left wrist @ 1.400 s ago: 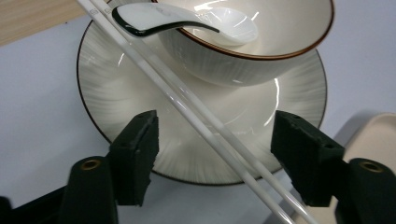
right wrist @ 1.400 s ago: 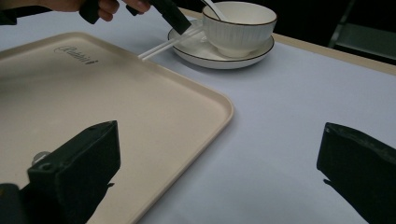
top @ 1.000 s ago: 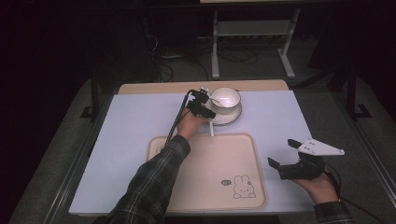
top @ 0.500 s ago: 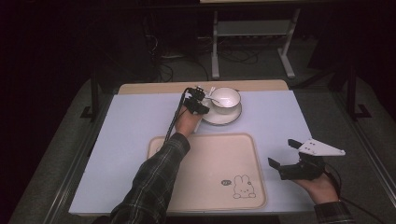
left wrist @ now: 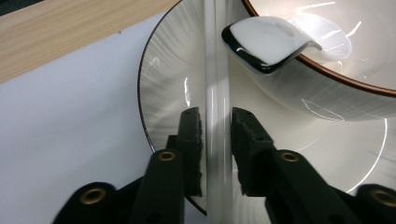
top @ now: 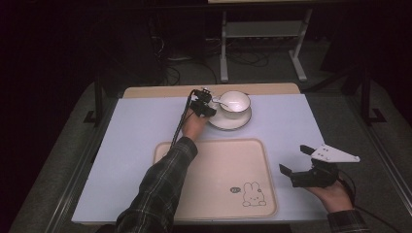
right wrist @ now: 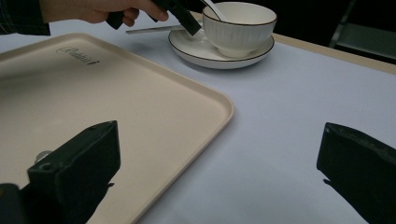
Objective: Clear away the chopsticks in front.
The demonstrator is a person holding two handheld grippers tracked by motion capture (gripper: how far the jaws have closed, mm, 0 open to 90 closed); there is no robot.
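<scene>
Two pads of my left gripper stand narrow on either side of the spoon handle, one pad just beside it and the other close on the far side; whether they already clamp it I cannot tell, since a thin gap seems to show on each side. Handle runs straight up between the jaws in the left gripper view, its long axis in line with the gripper's own. Spoon head rests on the rim of the bowl ahead of the pads and tilts into it. Bowl stands on a saucer, and the saucer sits on the pale mat near the far edge of the table.

Left hand is at the saucer's near-left side, so this arm is far nearer the spoon. My right gripper hangs with jaws wide apart and nothing between them, well apart from the bowl, beyond the right edge of the tray.

Judgement: the coming move turns on the handle lying along the jaw line; closing fully and drawing back along that axis should free the head from the rim without tipping the bowl
</scene>
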